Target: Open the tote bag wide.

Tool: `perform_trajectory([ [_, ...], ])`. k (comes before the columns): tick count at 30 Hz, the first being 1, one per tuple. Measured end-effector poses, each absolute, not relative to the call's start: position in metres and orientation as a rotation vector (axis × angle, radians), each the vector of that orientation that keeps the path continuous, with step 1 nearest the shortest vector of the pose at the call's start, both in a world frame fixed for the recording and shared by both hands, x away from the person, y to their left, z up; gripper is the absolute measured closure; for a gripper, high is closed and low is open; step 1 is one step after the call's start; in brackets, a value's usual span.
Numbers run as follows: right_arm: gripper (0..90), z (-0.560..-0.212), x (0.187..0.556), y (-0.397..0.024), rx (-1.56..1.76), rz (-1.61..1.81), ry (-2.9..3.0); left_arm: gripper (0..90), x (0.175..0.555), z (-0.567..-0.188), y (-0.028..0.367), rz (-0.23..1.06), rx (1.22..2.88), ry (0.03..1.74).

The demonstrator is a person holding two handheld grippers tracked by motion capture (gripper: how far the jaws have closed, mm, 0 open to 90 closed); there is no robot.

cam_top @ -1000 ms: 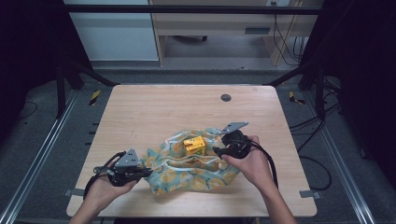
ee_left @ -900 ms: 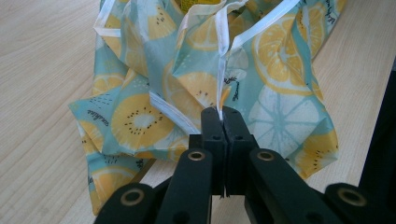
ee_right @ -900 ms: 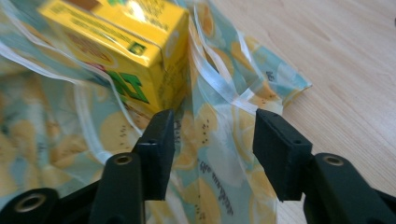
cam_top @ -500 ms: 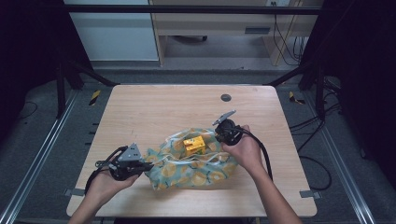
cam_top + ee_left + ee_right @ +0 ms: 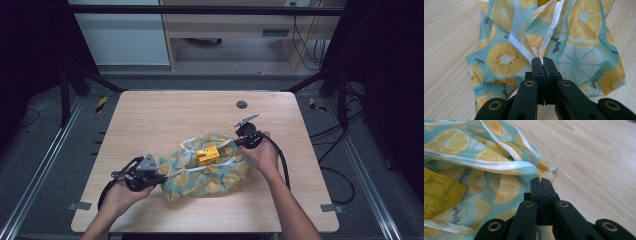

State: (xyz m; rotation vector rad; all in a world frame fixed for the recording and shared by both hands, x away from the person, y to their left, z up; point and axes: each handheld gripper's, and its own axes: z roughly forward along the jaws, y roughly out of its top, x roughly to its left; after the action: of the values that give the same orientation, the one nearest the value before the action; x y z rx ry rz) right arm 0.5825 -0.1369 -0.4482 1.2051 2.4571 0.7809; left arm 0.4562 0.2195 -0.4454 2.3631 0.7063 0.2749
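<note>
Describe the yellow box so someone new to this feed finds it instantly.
On the light wooden table, find the crumpled teal cloth printed with citrus slices, held between two hand-held grippers. The small yellow box with dark print sits on its top folds, the one solid, boxy yellow thing there.

Cloth: thin printed fabric, satiny white trim. Table: matt pale wood grain. Jaws matt black plastic, brass rivets.

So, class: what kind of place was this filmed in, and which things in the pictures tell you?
Probably a lab or workshop set up for recording. A bare wooden table stands inside a dark metal frame, loose cables trail over the grey floor, and a plain desk stands behind.
</note>
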Motion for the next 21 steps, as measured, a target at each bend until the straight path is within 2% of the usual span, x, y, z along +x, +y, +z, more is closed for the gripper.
perform_trajectory([
  [21, 90.0, -0.469, 0.584, -0.140, 1.263, 0.751, 2.457, 89.5, 0.451, -0.460, 0.221, 0.239, 2.374, 0.719],
])
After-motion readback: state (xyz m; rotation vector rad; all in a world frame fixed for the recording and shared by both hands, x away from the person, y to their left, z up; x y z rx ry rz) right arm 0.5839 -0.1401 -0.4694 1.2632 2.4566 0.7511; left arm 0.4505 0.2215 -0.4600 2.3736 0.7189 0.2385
